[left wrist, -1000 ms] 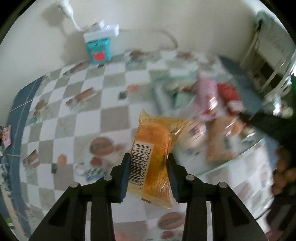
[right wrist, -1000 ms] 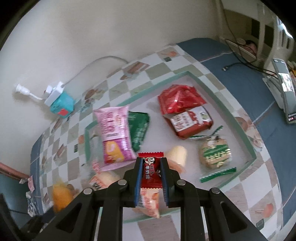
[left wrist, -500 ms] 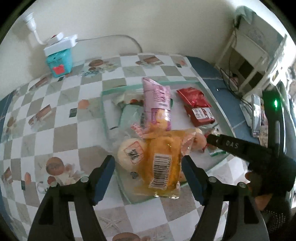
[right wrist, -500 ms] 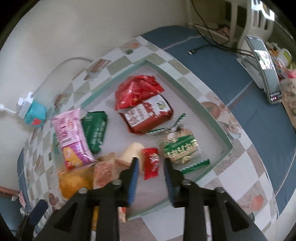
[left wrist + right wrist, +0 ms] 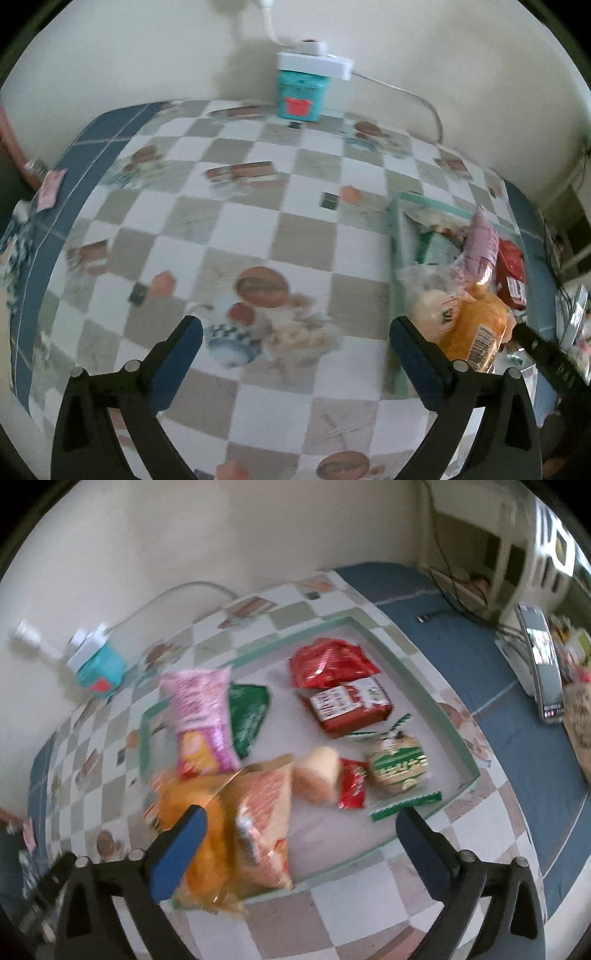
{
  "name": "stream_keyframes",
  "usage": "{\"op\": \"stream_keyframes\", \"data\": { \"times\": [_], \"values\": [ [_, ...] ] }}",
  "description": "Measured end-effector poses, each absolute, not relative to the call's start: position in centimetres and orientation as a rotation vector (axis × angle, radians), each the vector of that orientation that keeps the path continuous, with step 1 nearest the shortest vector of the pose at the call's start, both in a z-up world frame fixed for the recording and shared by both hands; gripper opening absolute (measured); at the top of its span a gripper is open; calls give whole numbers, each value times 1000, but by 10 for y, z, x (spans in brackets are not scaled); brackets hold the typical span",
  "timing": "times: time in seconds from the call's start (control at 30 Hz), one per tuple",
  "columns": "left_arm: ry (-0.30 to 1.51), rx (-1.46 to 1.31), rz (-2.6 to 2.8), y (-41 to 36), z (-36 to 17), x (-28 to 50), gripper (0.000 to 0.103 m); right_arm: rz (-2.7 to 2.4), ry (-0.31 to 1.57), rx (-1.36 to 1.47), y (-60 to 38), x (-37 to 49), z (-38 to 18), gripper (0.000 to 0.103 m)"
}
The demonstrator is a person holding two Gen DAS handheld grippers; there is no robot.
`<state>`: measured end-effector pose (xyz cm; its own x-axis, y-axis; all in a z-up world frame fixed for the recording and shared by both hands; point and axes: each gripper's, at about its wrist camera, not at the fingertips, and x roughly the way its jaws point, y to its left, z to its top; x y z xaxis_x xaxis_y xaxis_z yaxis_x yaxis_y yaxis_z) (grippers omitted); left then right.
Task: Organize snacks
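Note:
A glass tray (image 5: 460, 746) on the checkered table holds several snacks. In the right wrist view I see a pink bag (image 5: 197, 716), a green bag (image 5: 249, 710), two red packs (image 5: 328, 666), a small red candy pack (image 5: 352, 784), a round green-wrapped cake (image 5: 399, 764) and an orange cake packet (image 5: 192, 823) at the tray's near left corner. My right gripper (image 5: 301, 840) is open and empty above the tray's near edge. My left gripper (image 5: 295, 349) is open and empty over bare tablecloth, left of the tray (image 5: 400, 258). The orange packet (image 5: 476, 328) lies beside its right finger.
A teal box (image 5: 301, 94) with a white power adapter and cable stands at the wall. A blue cloth (image 5: 480, 657) covers the table right of the tray, with a phone (image 5: 541, 664) and cables on it. The other gripper's black body (image 5: 546, 358) shows at the left wrist view's right edge.
Both grippers opened and let go: the orange packet and the small red candy pack now lie in the tray. My left gripper swung left off the tray; my right gripper pulled back.

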<state>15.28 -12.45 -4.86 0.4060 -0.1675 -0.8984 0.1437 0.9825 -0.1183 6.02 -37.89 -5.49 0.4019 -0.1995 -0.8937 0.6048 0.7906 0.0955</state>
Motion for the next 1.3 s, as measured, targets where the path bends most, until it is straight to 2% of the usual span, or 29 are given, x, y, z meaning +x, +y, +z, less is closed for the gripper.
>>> {"op": "stream_keyframes", "data": {
  "times": [0.27, 0.53, 1.3],
  "values": [
    [1141, 9, -148, -101, -50, 126, 101, -492, 1048, 400, -337, 41, -55, 103],
    [1038, 134, -56, -81, -40, 96, 101, -467, 1059, 353, -306, 18, -52, 103],
    [1093, 182, -102, -71, -59, 76, 101, -474, 1049, 254, -271, 7, -52, 103]
  ]
}}
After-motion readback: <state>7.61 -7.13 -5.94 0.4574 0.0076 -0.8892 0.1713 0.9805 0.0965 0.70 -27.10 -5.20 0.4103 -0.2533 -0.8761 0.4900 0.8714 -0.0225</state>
